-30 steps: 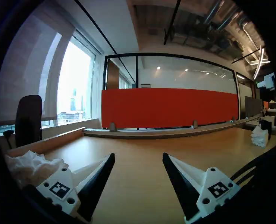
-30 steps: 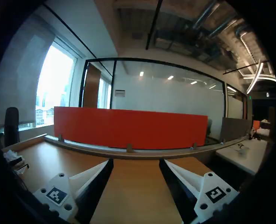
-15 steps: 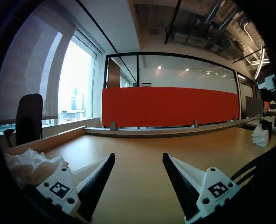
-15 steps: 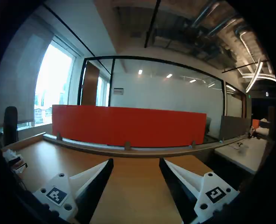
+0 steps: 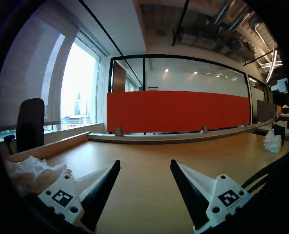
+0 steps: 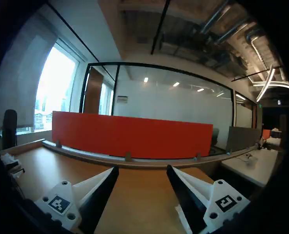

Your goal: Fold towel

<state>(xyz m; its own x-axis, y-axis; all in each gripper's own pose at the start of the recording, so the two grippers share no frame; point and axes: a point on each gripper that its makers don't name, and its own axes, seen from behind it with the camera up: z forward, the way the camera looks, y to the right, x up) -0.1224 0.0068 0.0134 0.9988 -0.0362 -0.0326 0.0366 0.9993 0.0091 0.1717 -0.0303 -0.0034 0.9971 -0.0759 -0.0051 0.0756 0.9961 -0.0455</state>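
Gaping left gripper [image 5: 144, 161]: its fingers are standing wide apart, holding nothing, above the desk [image 5: 152, 152].
Idle right gripper [image 6: 142, 167]: its fingers are likewise spreading open and empty.
Crumpled towel [image 5: 31, 175]: it is lying bunched at 8 o'clock in the left gripper view, just beside the left finger.
Neat folded stack [image 5: 272, 142]: it is sitting at 3 o'clock, well apart.
Risk: a pinch into the heap is likely catching several layers, so no clean edge is lifting.
Change: the red divider [image 6: 132, 140] is sitting slightly further toward 9 o'clock in the right gripper view than a second ago.

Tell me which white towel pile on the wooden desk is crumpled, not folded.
The crumpled white towel low at the left of the left gripper view, beside the left tool. The other white towels, far right, sit in a neat stack.
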